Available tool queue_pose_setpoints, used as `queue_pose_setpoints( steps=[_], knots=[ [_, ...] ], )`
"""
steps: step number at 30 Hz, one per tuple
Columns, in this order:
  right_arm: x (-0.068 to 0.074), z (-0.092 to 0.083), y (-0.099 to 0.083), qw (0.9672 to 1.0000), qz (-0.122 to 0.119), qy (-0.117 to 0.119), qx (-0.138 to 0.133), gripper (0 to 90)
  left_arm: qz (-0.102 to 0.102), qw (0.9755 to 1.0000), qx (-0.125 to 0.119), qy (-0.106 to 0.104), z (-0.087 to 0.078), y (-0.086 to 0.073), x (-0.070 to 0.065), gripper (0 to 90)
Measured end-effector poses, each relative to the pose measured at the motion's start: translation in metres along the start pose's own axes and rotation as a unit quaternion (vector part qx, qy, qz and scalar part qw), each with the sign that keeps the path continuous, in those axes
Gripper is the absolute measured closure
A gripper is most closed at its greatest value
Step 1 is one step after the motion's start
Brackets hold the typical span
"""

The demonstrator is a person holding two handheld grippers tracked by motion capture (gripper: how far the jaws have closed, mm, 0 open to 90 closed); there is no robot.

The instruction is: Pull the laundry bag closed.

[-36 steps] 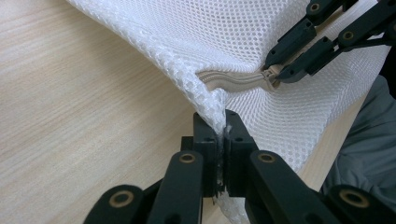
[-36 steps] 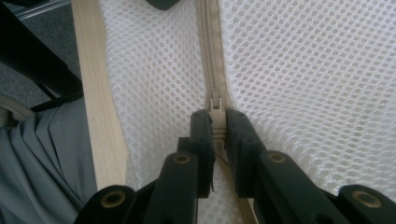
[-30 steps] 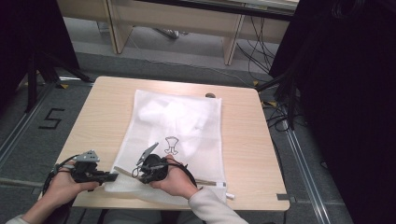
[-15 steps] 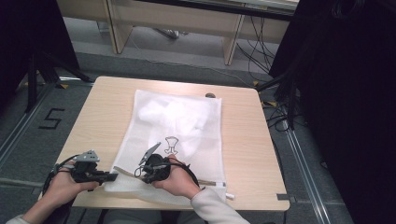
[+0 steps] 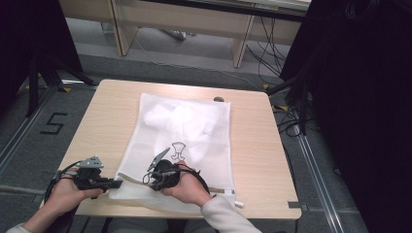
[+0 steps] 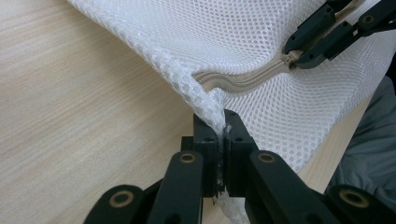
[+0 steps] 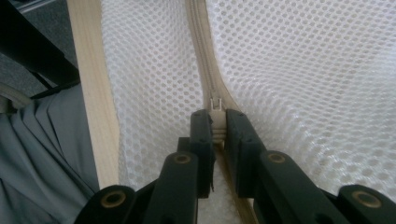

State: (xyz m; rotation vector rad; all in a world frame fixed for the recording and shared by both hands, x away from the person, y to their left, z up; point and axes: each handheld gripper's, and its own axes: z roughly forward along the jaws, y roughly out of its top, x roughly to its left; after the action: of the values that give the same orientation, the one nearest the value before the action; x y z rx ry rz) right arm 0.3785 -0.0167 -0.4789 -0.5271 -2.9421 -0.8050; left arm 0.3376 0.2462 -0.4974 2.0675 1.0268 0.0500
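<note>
Over on the left, the left gripper [image 5: 115,183] sits low at the near edge of the table [image 5: 97,121], and its jaws are clamped tight on the corner of the white mesh laundry bag [image 5: 194,121]. In the left gripper view the mesh [image 6: 261,56] bunches up and dives straight down between the two black pads [image 6: 205,135], pinched hard, with the fabric pulled into a ridge above them. Just past that ridge runs the beige zipper [image 6: 243,81], curving along the bag's near edge.

Moving right, the right gripper [image 5: 151,175] rests on the bag itself, close beside its partner, hand wrapped around it. In the right gripper view its jaws are closed on the small zipper slider [image 7: 216,105], which pokes up between the pads with the zipper tape [image 7: 201,42] running away from it. The left gripper view catches that same right gripper [image 6: 299,51] nipping the zipper from the far side.

Count it up: one bag, lying flat across the middle of the table with pale clothing inside, one zipper, one slider, two grippers, one table.
</note>
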Motion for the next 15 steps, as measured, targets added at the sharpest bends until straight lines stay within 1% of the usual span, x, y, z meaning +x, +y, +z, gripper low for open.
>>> queue_pose_setpoints(
  steps=[1, 3, 6, 7, 8, 9, 12, 13, 14, 15],
  knots=[
    [-0.0007, -0.0003, -0.0002, 1.0000, -0.005, -0.004, 0.000, 82.2, 0.000, 1.0000, 0.000, 0.001, 0.0000, 0.0000, 0.0001, 85.7],
    [-0.0002, -0.0018, -0.0011, 1.0000, 0.003, -0.004, 0.004, 82.2, 0.001, 1.0000, 0.001, 0.001, 0.0000, 0.0000, 0.0000, 85.7],
    [-0.0016, -0.0027, -0.0018, 1.0000, -0.004, -0.001, 0.004, 82.2, 0.001, 1.0000, 0.002, 0.000, 0.0002, -0.0001, 0.0006, 85.7],
    [-0.0017, -0.0027, -0.0022, 1.0000, -0.001, -0.002, 0.003, 82.2, 0.000, 1.0000, 0.001, -0.004, 0.0002, -0.0001, 0.0008, 85.6],
    [-0.0017, -0.0035, -0.0028, 1.0000, 0.002, -0.002, 0.003, 82.2, 0.000, 1.0000, 0.001, -0.003, 0.0002, 0.0000, 0.0006, 85.7],
    [-0.0019, -0.0039, -0.0030, 1.0000, 0.000, -0.001, 0.002, 82.3, 0.002, 1.0000, 0.001, 0.001, 0.0002, 0.0001, 0.0004, 85.6],
    [-0.0020, -0.0050, -0.0035, 1.0000, -0.001, -0.003, 0.002, 82.2, 0.000, 1.0000, 0.000, -0.004, 0.0001, 0.0000, 0.0007, 85.7],
    [-0.0019, -0.0055, -0.0036, 1.0000, -0.001, -0.003, 0.002, 82.2, 0.000, 1.0000, 0.001, 0.001, 0.0000, 0.0000, 0.0001, 85.7],
    [-0.0011, -0.0056, -0.0038, 1.0000, 0.004, -0.005, 0.005, 82.2, 0.000, 1.0000, 0.001, -0.001, 0.0001, 0.0000, 0.0004, 85.6],
    [-0.0017, -0.0058, -0.0040, 1.0000, 0.000, -0.004, 0.004, 82.2, 0.000, 1.0000, 0.000, -0.004, 0.0002, 0.0000, 0.0007, 85.7]
  ],
)
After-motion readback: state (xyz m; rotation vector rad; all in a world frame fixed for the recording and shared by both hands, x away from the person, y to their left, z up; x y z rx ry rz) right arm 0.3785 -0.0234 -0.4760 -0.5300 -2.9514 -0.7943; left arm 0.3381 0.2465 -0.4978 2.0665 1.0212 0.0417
